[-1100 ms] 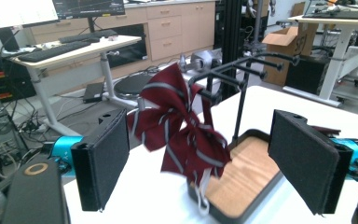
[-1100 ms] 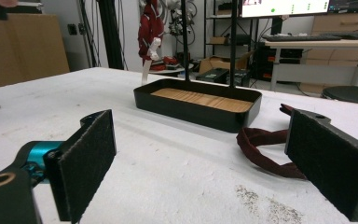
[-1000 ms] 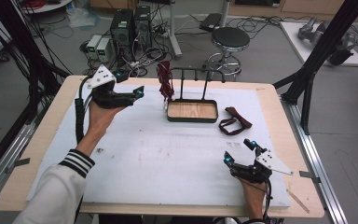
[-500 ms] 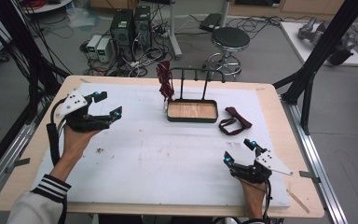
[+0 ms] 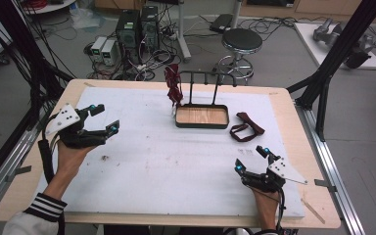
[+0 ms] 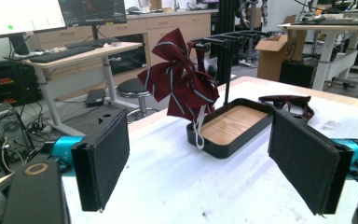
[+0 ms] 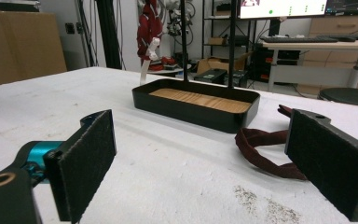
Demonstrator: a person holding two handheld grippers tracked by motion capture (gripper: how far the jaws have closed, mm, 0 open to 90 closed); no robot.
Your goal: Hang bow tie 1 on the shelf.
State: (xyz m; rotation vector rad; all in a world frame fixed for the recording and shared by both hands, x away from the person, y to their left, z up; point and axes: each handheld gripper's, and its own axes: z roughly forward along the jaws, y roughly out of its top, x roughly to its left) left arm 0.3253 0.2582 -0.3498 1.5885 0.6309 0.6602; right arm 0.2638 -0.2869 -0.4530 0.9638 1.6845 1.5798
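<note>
While both grippers sat over the white mat [image 5: 176, 171], nothing was held in either. Largest item was the wooden table [image 5: 284, 103] with the mat covering most of it.

Next down: the black rack [image 5: 201, 116], a tray with a wooden floor and two upright posts carrying a top bar, standing at the far middle of the mat. A dark red striped bow tie [image 5: 175, 85] hung from the left end of that bar, with its white strap dangling down beside the tray's left corner (clearest in the left gripper view, bow tie [image 6: 179, 81] above tray [image 6: 233, 128]). A second dark red band [image 5: 246, 128] lay flat on the mat, just beside the tray's right end, apart from it; in the right gripper view it lay as a loop [image 7: 265, 151] near the tray [image 7: 198, 105].

Left gripper [image 5: 104, 120] was at the left side of the mat, well apart from the rack, pointed toward it, jaws spread wide and empty; its own camera showed both pads [image 6: 105, 156] with open mat between them, rack framed in the gap.

Right gripper [image 5: 251, 159] sat at the near right part of the mat, near the loose band but not touching it, jaws likewise released, nothing between the pads [image 7: 86, 161].
</note>
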